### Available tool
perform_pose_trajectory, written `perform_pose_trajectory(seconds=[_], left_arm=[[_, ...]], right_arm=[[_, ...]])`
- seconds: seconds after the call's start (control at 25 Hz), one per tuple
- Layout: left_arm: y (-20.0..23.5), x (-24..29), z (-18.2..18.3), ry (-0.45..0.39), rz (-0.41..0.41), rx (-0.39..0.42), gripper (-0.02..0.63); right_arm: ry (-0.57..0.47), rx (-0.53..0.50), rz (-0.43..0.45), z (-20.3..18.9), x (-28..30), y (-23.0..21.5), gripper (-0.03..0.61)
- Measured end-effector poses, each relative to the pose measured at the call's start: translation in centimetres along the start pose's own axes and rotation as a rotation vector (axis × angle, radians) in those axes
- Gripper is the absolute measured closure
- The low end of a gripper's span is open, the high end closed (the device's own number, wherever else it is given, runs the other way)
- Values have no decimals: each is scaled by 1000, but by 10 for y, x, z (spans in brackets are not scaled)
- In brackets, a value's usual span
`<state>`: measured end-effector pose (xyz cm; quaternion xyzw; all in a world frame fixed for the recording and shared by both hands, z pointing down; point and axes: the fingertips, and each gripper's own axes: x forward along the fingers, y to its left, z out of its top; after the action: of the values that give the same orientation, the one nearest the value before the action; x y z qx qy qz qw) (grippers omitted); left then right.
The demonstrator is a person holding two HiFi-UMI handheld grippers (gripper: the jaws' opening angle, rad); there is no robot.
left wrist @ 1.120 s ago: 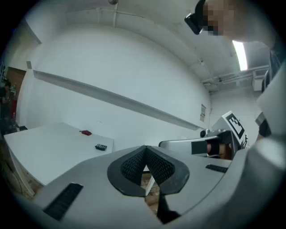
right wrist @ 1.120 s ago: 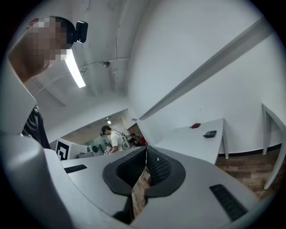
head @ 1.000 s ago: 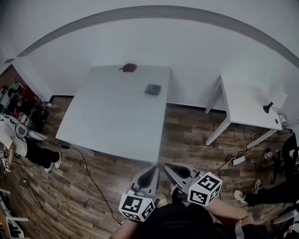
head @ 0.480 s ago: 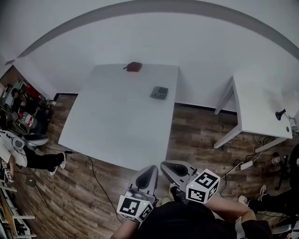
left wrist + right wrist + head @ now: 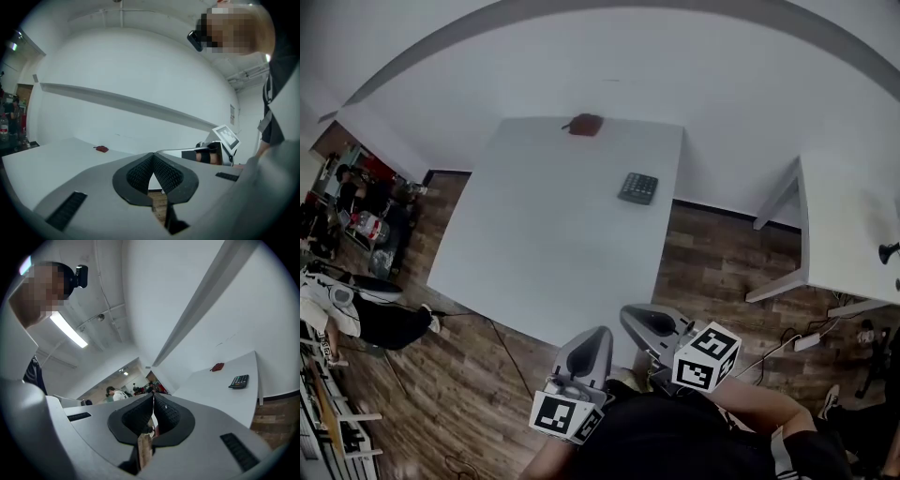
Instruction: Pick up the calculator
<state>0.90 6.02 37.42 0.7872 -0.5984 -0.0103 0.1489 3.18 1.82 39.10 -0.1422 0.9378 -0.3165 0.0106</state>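
Note:
A dark calculator (image 5: 638,187) lies flat on the white table (image 5: 544,244), near its right edge toward the far end; it also shows small in the right gripper view as the calculator (image 5: 239,381). My left gripper (image 5: 591,345) and right gripper (image 5: 636,320) hover over the wooden floor at the table's near edge, close to my body and far short of the calculator. Both have their jaws shut with nothing between them. In the left gripper view the left gripper (image 5: 152,159) points across the tabletop, and the right gripper (image 5: 153,399) tilts sideways.
A small red object (image 5: 585,125) sits at the table's far edge by the white wall. A second white table (image 5: 853,253) stands to the right. Cables and a power strip (image 5: 807,341) lie on the wood floor. People and clutter (image 5: 356,225) are at the far left.
The view has shifted: the table and calculator now sit lower and further right in the head view, nearer to me. Both grippers stay shut and close to my body.

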Motion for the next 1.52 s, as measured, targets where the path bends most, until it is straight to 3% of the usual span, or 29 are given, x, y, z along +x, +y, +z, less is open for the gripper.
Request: perform_pose_trajectory(seconds=[0.2, 0.36, 0.48, 0.84, 1.12, 1.52], left_arm=[[18, 18, -1, 18, -4, 14, 607], [44, 36, -7, 38, -42, -3, 607], [59, 52, -9, 60, -85, -14, 607], [113, 89, -12, 93, -167, -20, 607], [137, 115, -16, 129, -200, -47, 608], [160, 126, -26, 170, -208, -60, 607]], right_arm=[[-16, 70, -12, 7, 25, -31, 563], [-25, 221, -50, 5, 54, -74, 563], [-52, 340, -115, 4, 76, -118, 563], [-186, 533, -291, 1, 137, -249, 563], [-273, 733, -477, -31, 150, -356, 554], [-361, 896, -672, -74, 150, -445, 499]])
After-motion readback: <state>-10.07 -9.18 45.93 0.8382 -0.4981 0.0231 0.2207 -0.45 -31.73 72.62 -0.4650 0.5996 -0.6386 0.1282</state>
